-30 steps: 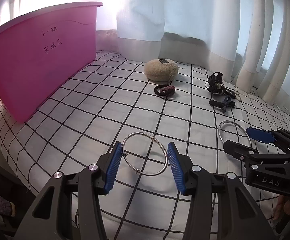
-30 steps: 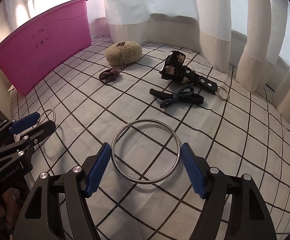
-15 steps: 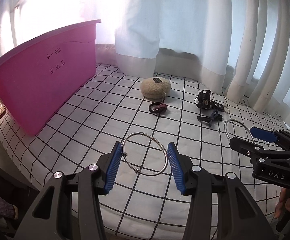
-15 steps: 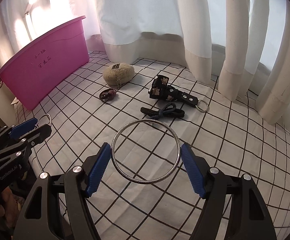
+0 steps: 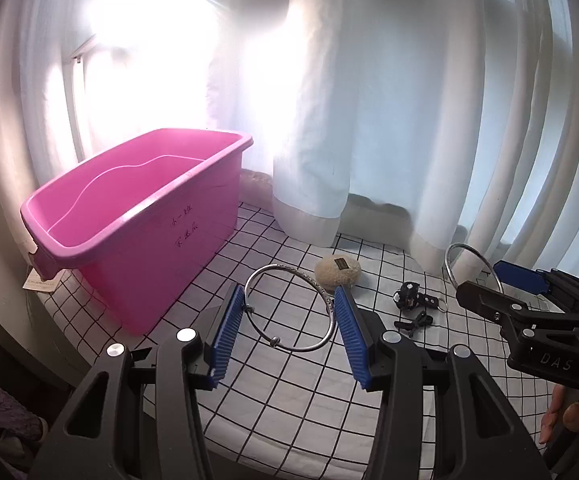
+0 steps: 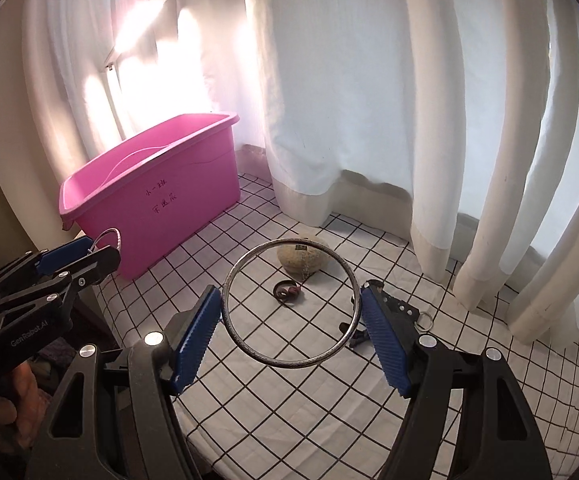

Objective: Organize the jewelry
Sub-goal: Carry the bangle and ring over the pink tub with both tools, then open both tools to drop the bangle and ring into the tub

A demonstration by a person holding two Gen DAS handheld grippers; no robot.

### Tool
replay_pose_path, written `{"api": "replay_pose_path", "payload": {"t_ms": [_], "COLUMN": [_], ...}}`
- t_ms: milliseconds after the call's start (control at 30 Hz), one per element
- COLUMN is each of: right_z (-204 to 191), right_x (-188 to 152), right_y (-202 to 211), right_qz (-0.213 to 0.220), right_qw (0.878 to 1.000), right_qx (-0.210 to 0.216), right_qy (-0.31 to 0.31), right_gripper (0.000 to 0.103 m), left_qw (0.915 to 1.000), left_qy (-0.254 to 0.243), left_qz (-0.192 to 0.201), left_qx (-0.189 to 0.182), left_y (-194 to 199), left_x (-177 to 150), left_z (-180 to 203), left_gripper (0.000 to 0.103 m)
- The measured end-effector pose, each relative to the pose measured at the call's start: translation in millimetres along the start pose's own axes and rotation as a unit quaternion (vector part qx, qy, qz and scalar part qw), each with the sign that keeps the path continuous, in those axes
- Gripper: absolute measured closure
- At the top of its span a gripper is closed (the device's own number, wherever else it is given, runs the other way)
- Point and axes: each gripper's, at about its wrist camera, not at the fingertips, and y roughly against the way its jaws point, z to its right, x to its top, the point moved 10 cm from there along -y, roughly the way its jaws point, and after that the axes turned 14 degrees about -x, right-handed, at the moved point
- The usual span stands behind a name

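My left gripper (image 5: pixel 289 330) is shut on a silver bangle with a small bead (image 5: pixel 321 296) and holds it high above the checked cloth. My right gripper (image 6: pixel 291 330) is shut on a plain silver ring bangle (image 6: pixel 249 354), also lifted. Each gripper shows in the other's view: the right gripper (image 5: pixel 485 284) with its bangle (image 5: pixel 449 264), the left gripper (image 6: pixel 89 252) with its bangle (image 6: pixel 115 238). An open pink tub (image 5: pixel 129 224) (image 6: pixel 149 200) stands at the left.
On the cloth (image 5: pixel 289 380) lie a beige pouch (image 5: pixel 337 272) (image 6: pixel 289 260), a dark red hair tie (image 6: pixel 287 291), a black keyring bundle (image 5: pixel 411 300) and a dark strap (image 5: pixel 413 323). White curtains (image 6: pixel 369 100) hang behind. The cloth's front edge drops off below.
Both grippers have risen well above the cloth with their bangles still held. The pink tub's open inside now shows, and the loose items look smaller and farther away.
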Motion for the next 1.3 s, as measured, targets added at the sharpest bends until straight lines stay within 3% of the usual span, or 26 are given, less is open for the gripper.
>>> {"api": "replay_pose_path", "payload": {"t_ms": [267, 633, 900, 1300], "right_z": [-65.9, -176.4, -240.3, -275.8], "right_x": [78.7, 169.9, 191.0, 183.6], "right_y": [1.7, -48.4, -109.6, -182.2], "right_qz": [0.037, 0.034, -0.008, -0.084], "right_qw": [0.999, 0.996, 0.996, 0.992], "right_qx": [0.037, 0.076, 0.081, 0.063], "right_qy": [0.005, 0.015, 0.04, 0.072], "right_gripper": [0.033, 0.033, 0.033, 0.033], "left_qw": [0.9988, 0.9983, 0.9971, 0.9942], "left_qy": [-0.006, 0.001, 0.066, 0.079], "left_qz": [0.046, 0.039, -0.021, -0.071], "left_qx": [0.016, 0.044, 0.032, 0.019], "left_y": [34.4, 26.1, -21.8, -59.0], "left_x": [61.0, 116.9, 117.7, 112.6], "left_z": [-57.4, -197.8, -277.2, -310.4], "left_gripper": [0.057, 0.057, 0.057, 0.057]}}
